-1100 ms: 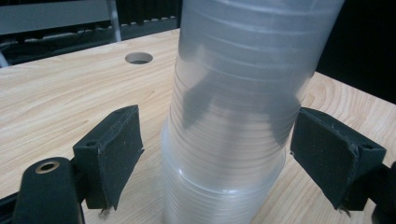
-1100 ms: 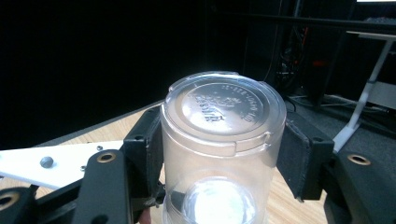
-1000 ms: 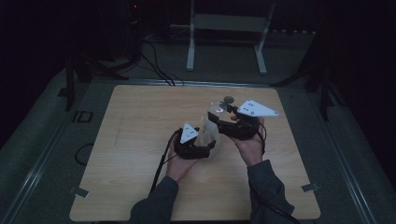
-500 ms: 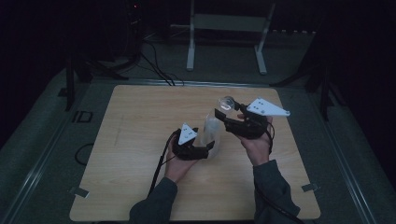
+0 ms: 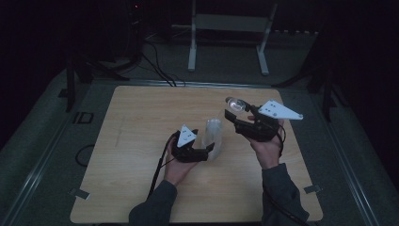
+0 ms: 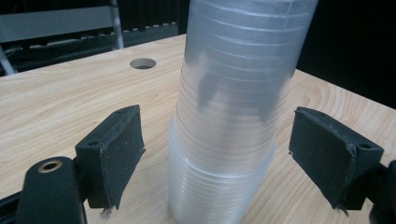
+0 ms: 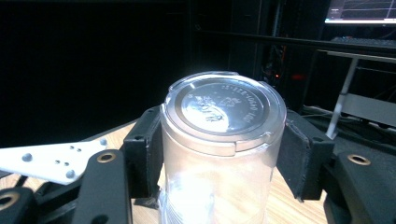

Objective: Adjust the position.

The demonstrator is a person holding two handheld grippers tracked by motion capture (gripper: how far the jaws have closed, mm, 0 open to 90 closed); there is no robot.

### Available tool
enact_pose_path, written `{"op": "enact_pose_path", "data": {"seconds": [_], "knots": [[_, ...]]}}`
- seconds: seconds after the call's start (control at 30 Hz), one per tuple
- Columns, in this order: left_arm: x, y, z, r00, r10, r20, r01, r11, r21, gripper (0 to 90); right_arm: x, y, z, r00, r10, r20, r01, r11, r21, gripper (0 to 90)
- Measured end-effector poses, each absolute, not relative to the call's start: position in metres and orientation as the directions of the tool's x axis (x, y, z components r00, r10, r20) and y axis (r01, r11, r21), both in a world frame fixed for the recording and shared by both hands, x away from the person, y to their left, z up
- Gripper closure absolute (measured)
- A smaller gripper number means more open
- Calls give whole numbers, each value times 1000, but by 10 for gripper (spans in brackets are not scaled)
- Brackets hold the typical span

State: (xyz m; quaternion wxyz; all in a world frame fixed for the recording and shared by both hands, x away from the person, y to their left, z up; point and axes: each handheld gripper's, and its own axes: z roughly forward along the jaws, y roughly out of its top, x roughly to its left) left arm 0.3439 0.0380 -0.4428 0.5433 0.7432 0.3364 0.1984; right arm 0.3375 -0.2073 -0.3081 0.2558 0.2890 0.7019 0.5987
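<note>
Dark room beyond, with a pale metal stand [image 5: 229, 33] and cables on the floor. Light wooden surface [image 5: 141, 122], one round hole [image 6: 143, 63] near its far edge. Stack of clear plastic cups [image 5: 211, 139] upright mid-surface, between spread left tool [image 6: 224, 161] pads, untouched. Right tool [image 7: 223, 154] raised, pinching one clear cup [image 7: 219, 154], base outward.

Clear, ribbed plastic cup stack [image 6: 229, 116] looked milky-translucent w/ faint ring lines. Single clear cup [image 7: 222, 154] had a glossy base w/ embossed lettering. Table [image 5: 141, 122] was pale wood grain. Gripper pads [image 6: 114, 154] were matte black, top plates [image 5: 277, 109] white.
</note>
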Motion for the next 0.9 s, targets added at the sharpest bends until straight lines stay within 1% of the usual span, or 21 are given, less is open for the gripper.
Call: {"op": "enact_pose_path", "data": {"seconds": [0.43,0.9], "knots": [[335,40,-437,711,701,-56,262,-190,946,175,330,-236,-319,-655,756,-2,122,108,987,395],[327,40,-429,725,687,-52,243,-184,952,189,322,-255,-338,-618,785,32,159,85,984,396]]}}
